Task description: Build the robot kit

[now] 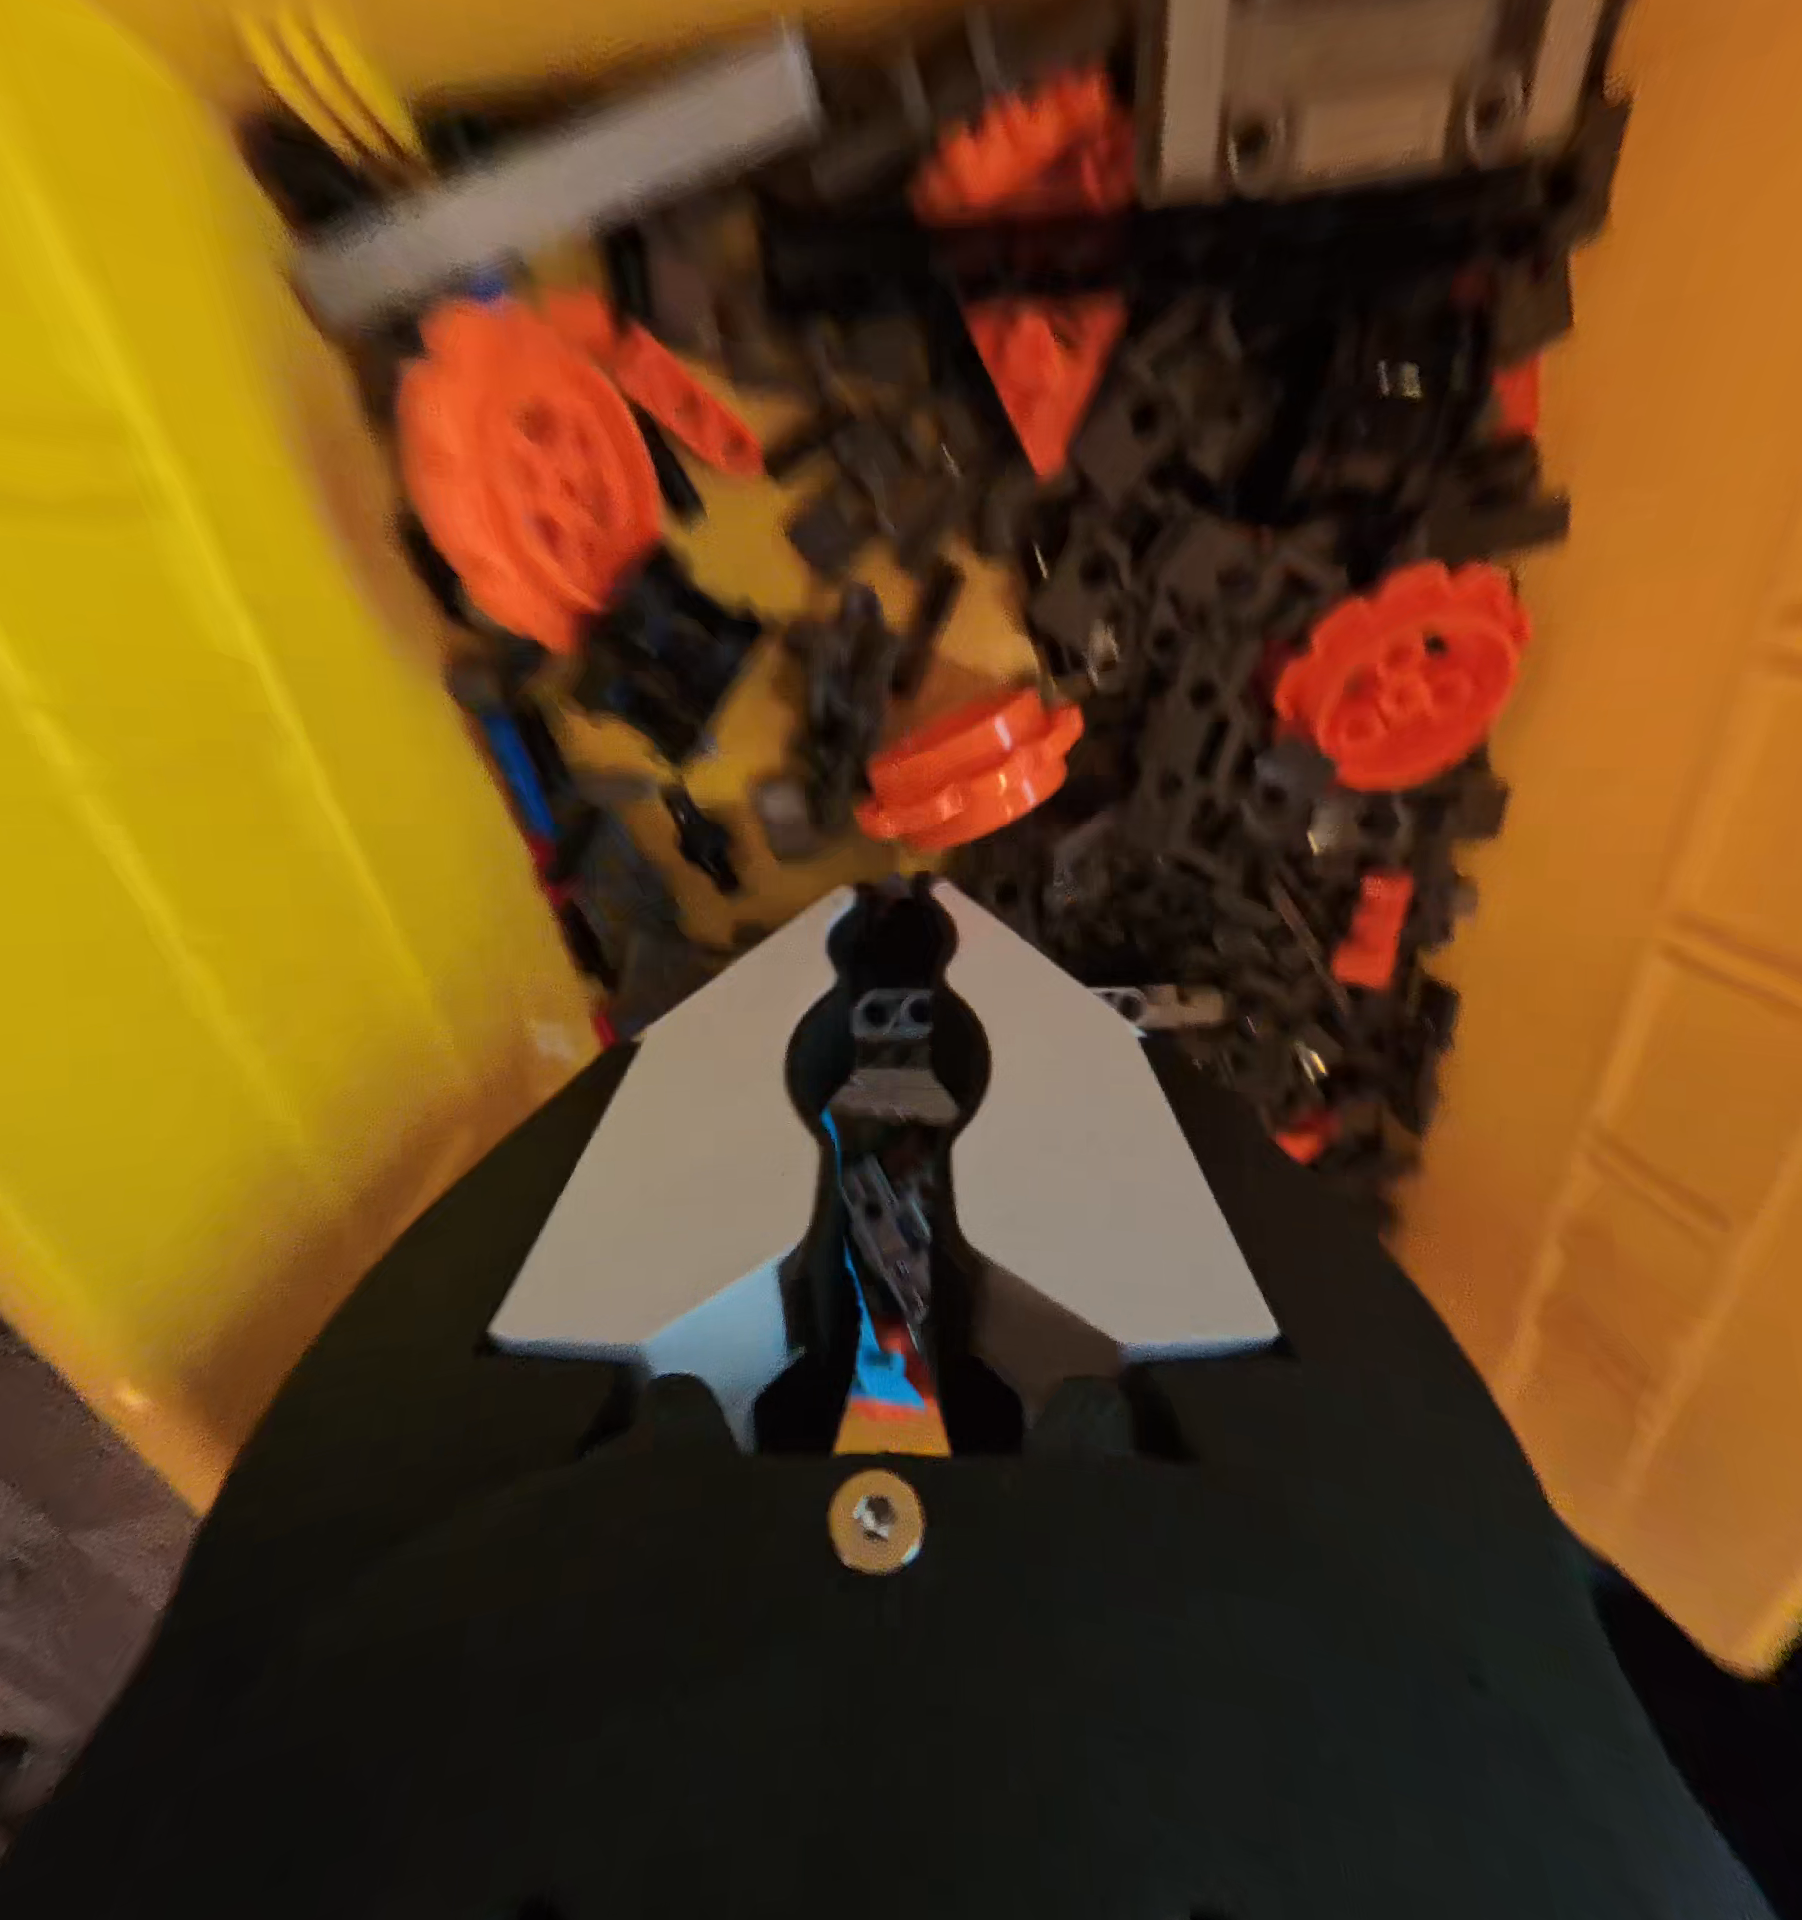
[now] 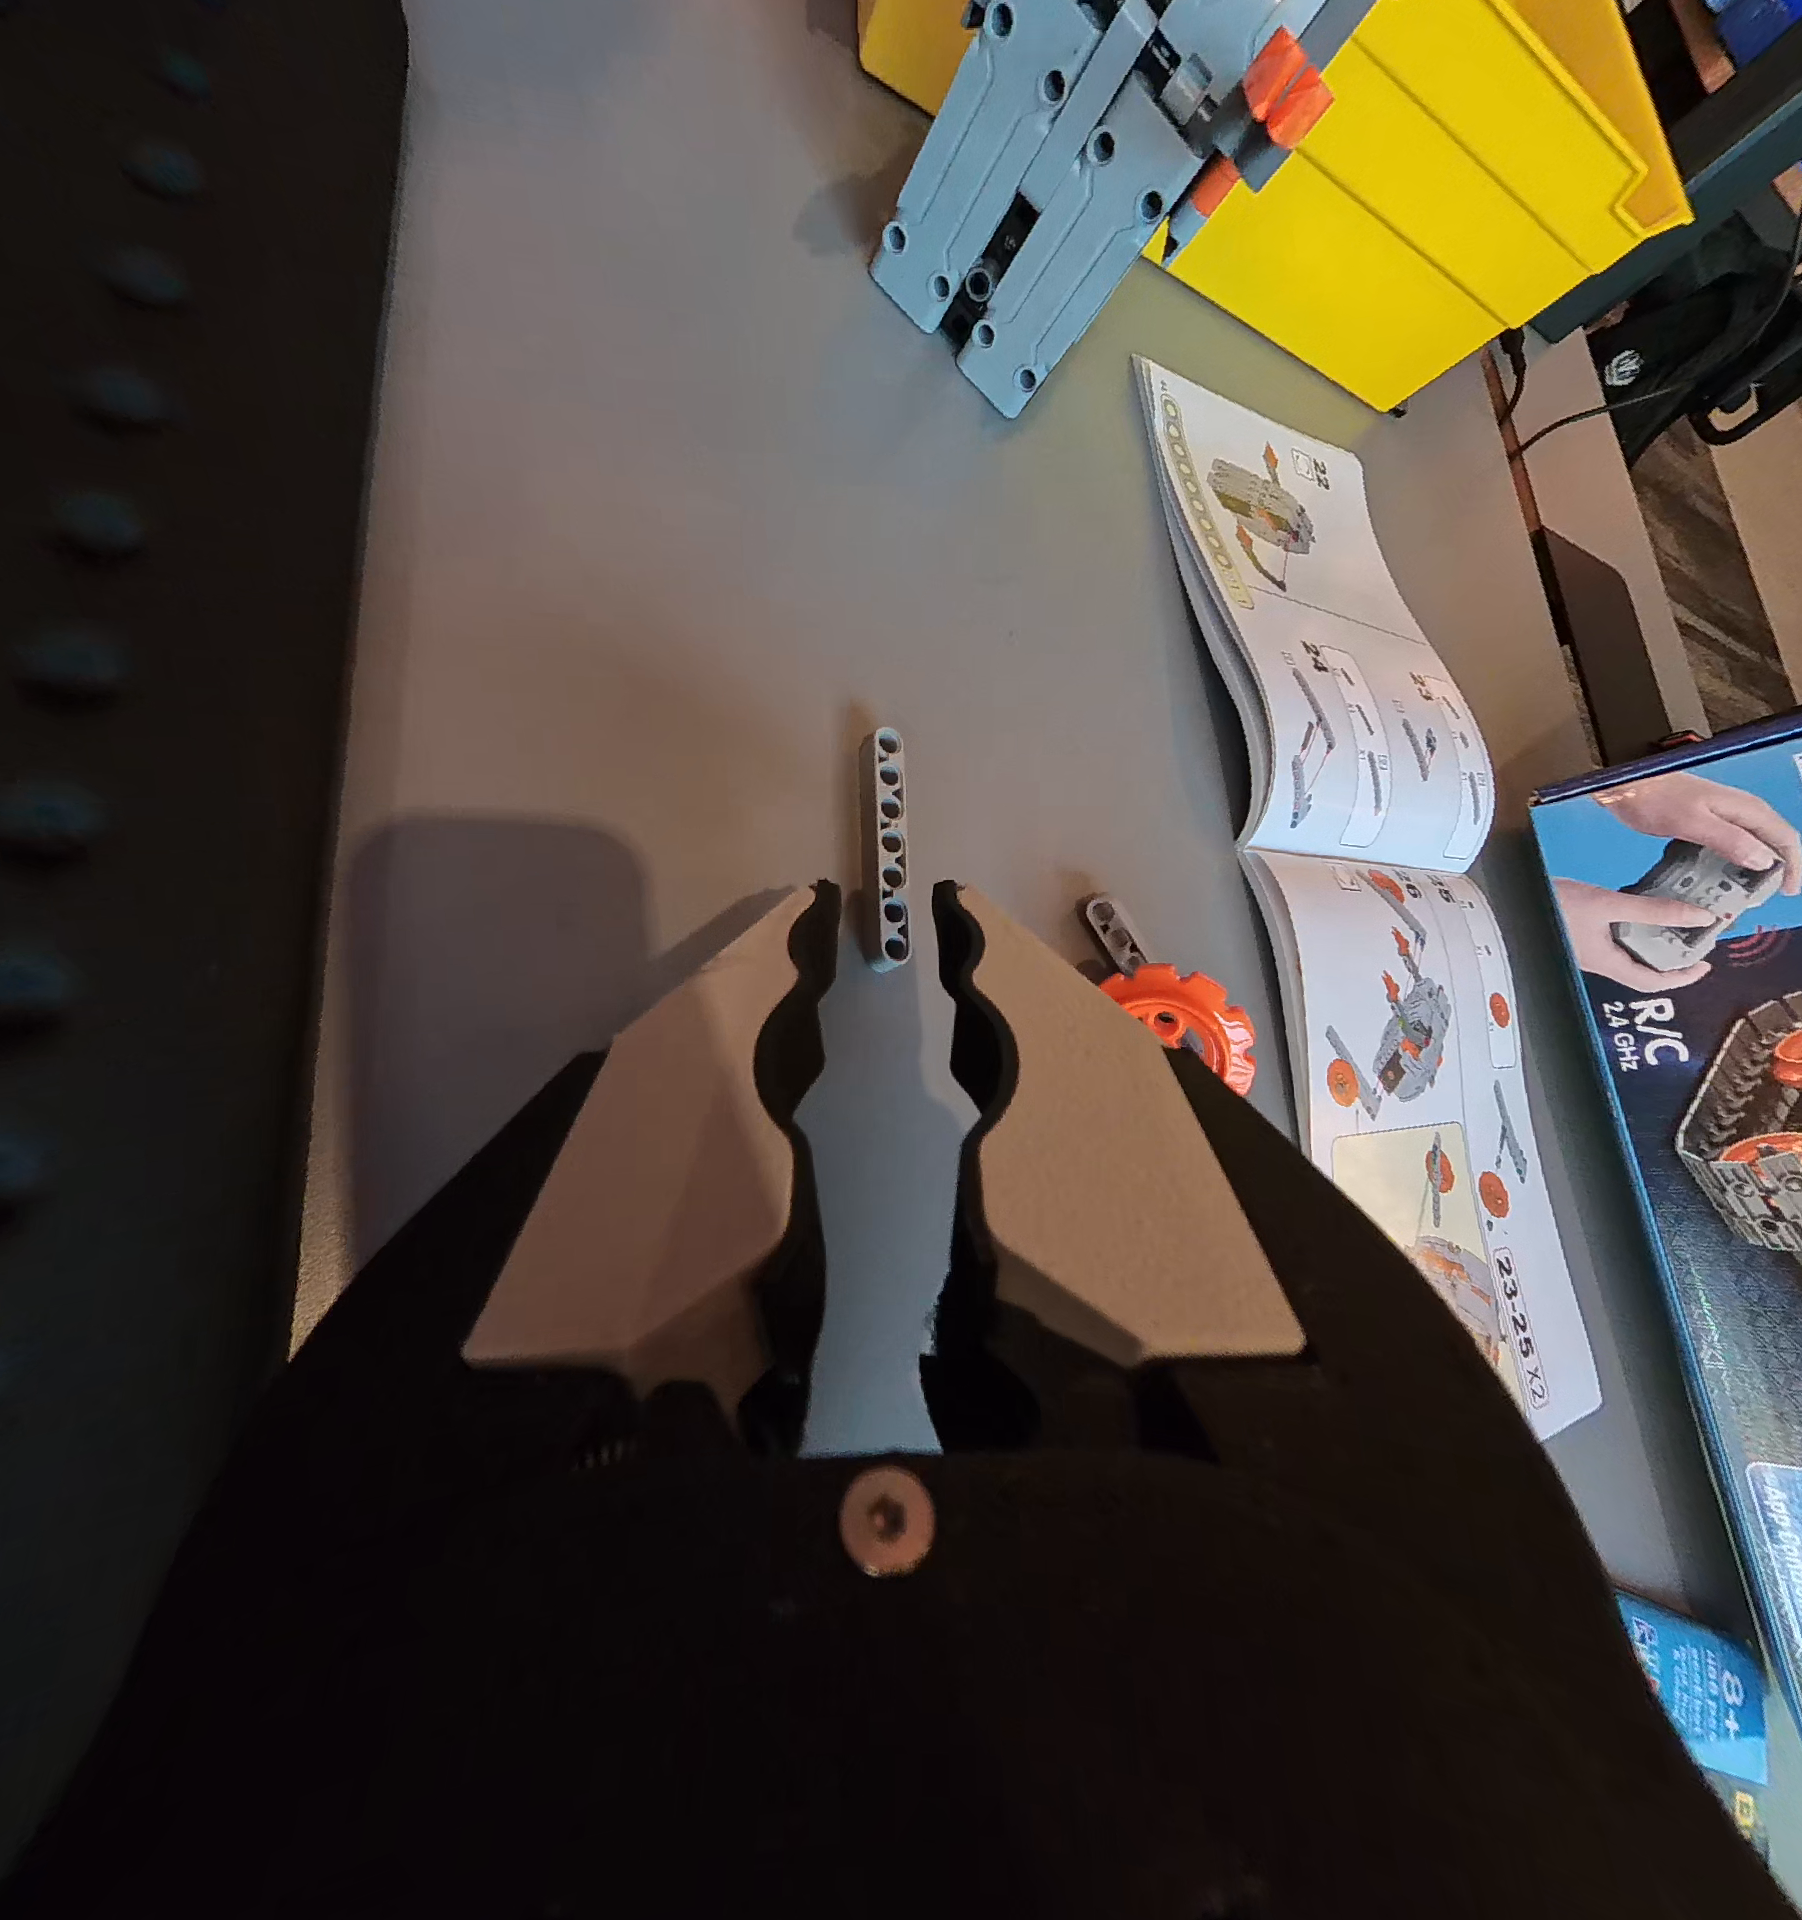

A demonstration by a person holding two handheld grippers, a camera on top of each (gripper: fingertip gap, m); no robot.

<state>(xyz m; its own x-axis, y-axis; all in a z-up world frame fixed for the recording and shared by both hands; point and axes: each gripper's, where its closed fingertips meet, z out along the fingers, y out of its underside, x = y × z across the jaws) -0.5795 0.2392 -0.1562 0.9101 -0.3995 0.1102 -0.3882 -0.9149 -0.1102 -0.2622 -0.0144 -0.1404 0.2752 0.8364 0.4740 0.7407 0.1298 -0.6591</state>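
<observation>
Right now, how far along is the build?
Done: one grey panel assembly lies on the table. In hand: the left gripper, inside the yellow bin, looks shut on a small grey beam. The right gripper, open, straddles a long grey beam. Left: many loose parts in the bin, and an orange gear unattached.

Right gripper low over grey tabletop, jaws parted. Between the tips, apart from both: near end of a grey holed beam, lying flat, pointing away. Just right of the jaws, an orange toothed wheel and a small grey connector. Farther right, open instruction booklet, then a blue product box. Far end: grey panel assembly against a yellow bin. Along the left edge, a dark studded mat.
</observation>
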